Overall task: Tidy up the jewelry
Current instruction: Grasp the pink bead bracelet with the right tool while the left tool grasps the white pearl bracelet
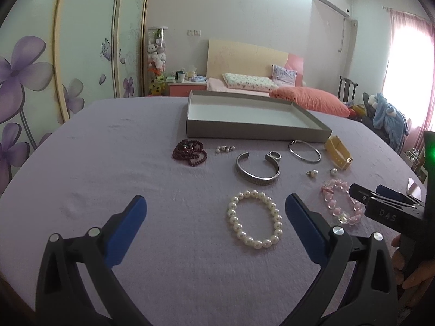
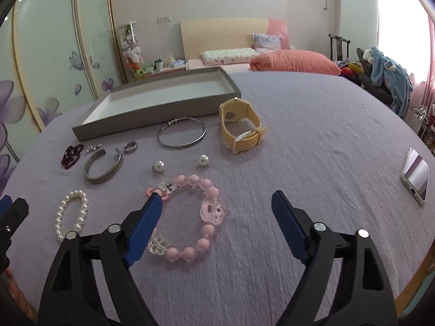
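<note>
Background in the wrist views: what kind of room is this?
A bedroom, most likely at home: a bed with pillows and a headboard, a flower-printed sliding wardrobe, and a wall air conditioner behind the cloth-covered table.

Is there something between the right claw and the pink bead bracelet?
Nothing visible. The right claw hangs open directly over the pink bead bracelet, which lies free on the purple cloth, apart from the pearl bracelet.

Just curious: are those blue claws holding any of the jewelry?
No. Left gripper and right gripper are both open; pink bracelet lies unclamped.
</note>
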{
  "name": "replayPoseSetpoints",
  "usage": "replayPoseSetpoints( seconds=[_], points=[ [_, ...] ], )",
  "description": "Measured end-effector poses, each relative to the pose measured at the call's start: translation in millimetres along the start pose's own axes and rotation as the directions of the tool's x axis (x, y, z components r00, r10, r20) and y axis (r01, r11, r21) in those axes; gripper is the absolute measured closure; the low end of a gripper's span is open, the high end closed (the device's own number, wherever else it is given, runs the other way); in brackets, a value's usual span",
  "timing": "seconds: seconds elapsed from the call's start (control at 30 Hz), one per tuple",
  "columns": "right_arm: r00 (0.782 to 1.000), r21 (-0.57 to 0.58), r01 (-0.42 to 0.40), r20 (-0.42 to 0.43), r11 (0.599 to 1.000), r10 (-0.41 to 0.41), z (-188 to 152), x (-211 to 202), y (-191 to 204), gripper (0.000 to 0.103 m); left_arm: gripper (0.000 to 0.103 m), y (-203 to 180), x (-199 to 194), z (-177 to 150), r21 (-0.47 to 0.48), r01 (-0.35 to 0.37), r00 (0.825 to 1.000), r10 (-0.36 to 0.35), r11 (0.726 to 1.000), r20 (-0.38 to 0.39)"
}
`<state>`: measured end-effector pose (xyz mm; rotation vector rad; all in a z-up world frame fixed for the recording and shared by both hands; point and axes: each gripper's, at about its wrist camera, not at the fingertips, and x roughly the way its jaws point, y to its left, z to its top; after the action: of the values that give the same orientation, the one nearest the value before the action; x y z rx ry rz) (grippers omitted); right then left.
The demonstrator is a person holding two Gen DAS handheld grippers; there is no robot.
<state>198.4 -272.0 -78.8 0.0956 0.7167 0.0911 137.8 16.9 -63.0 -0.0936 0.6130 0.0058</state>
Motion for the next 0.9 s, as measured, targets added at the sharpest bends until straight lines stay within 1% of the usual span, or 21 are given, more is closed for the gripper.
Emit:
replayPoseSetpoints(
  seconds=[0.03,0.1,0.13,0.23,0.3,0.4,0.47,0.53,0.57,0.6,0.7,0.73,0.77,0.8,0.9],
  points=[
    [1.000,-0.003,-0.016,-0.005,1.000,0.016,-1,-1,2,0.021,0.004,0,2,0,-0.001,0.001,1.000,-0.001,1.000,-0.005],
    [1.000,-0.021,-0.017,-0.008,1.000,0.017,-1,-1,8,0.017,0.004,0,6,1,-0.002,0.002,1.000,-0.002,1.000,-0.012],
    [1.000,-0.032,-0.011,-0.009,0.999,0.011,-1,0,11,0.011,0.004,0,7,0,-0.001,0.002,1.000,-0.002,1.000,-0.016],
    [1.000,-0.041,-0.005,-0.018,0.999,0.004,0,2,16,0.011,0.004,-2,12,1,0.003,0.000,1.000,0.000,1.000,-0.022],
    [1.000,-0.031,0.003,-0.018,1.000,-0.004,2,4,13,0.015,0.004,-2,15,2,0.004,0.001,1.000,-0.001,1.000,-0.027],
    [0.999,-0.016,0.029,-0.038,0.999,-0.030,4,11,8,0.024,0.004,-2,18,2,0.007,0.003,0.999,-0.003,1.000,-0.034],
    [0.997,0.005,0.030,-0.072,1.000,-0.030,5,17,2,0.034,0.004,-2,21,3,0.008,0.006,0.999,-0.005,1.000,-0.040],
    [0.994,0.016,0.034,-0.101,0.999,-0.032,7,24,0,0.040,0.004,-1,23,3,0.008,0.009,0.999,-0.008,1.000,-0.045],
    [0.993,0.014,0.042,-0.114,0.999,-0.040,8,27,-1,0.043,0.004,-2,25,3,0.008,0.012,0.999,-0.012,1.000,-0.052],
    [0.991,0.013,0.044,-0.123,0.999,-0.042,9,30,-1,0.043,0.004,-2,26,3,0.008,0.016,0.998,-0.016,1.000,-0.057],
    [0.989,-0.024,0.071,-0.129,0.997,-0.074,12,33,3,0.052,0.004,-4,29,4,0.015,0.028,0.997,-0.027,1.000,-0.071],
    [0.989,-0.036,0.069,-0.129,0.997,-0.073,12,32,5,0.061,0.005,-5,30,4,0.018,0.030,0.997,-0.029,0.999,-0.077],
    [0.990,-0.041,0.058,-0.127,0.998,-0.062,12,32,6,0.076,0.006,-5,31,4,0.021,0.032,0.996,-0.031,0.999,-0.082],
    [0.991,-0.048,0.050,-0.125,0.998,-0.056,12,32,7,0.081,0.007,-6,33,4,0.025,0.034,0.996,-0.031,0.999,-0.089],
    [0.991,-0.048,0.042,-0.122,0.998,-0.047,11,30,7,0.082,0.008,-8,37,5,0.035,0.036,0.994,-0.032,0.999,-0.105]
  ],
)
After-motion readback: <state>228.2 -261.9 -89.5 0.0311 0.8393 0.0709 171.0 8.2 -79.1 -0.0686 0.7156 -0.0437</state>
